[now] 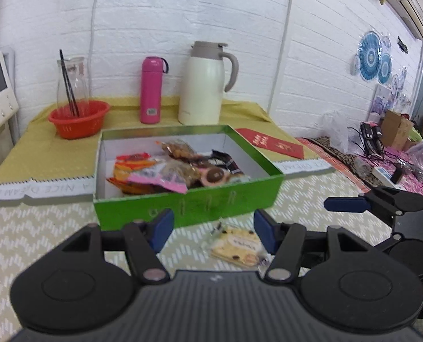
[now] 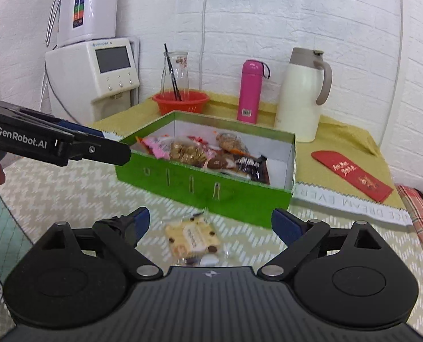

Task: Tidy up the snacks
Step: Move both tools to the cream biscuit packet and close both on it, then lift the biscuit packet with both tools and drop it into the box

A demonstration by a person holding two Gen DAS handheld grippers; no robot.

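White brick wall behind, chevron-patterned tablecloth in front. Green box already holds heap of wrapped snacks. One cookie packet left outside, flat on cloth just beside box's near wall. Left gripper and right gripper both spread apart, empty, packet low between fingers. Bare cloth around packet; box wall close ahead, red envelope well apart.

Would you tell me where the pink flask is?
In both views the pink flask stands by the back wall, between the red basket and the cream jug.
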